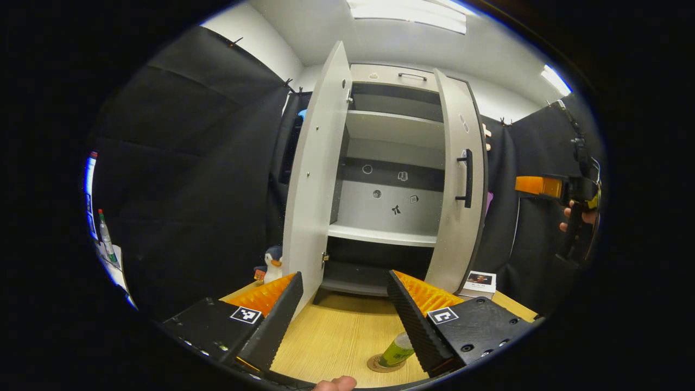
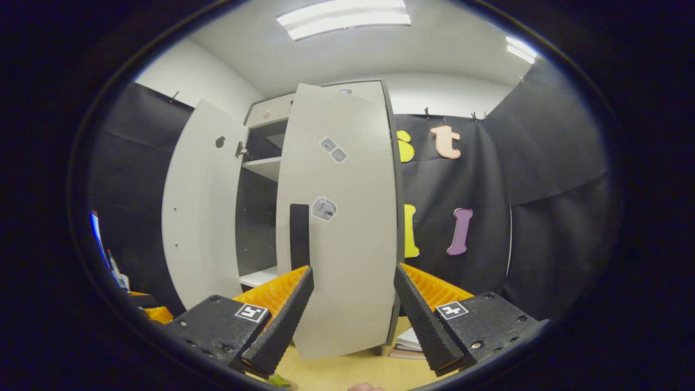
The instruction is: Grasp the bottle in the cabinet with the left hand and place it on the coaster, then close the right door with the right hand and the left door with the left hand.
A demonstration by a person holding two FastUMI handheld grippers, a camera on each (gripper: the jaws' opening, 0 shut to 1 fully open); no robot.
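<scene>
We are holding the left gripper (image 1: 345, 309) with its fingers spread open and empty; the green bottle (image 1: 397, 350) is standing on the coaster (image 1: 380, 366) near the table's (image 1: 347, 331) front edge, just beside the right-hand finger (image 1: 412, 326). The right gripper (image 2: 353, 312) is facing the right door (image 2: 347, 217), fingers apart.

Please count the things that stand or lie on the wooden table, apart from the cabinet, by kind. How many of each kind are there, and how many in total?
Green bottle: 1, on the coaster
Coaster: 1
Toy penguin: 1
Books: 1 stack beside the right door; number of books unclear
Total: 4
</scene>
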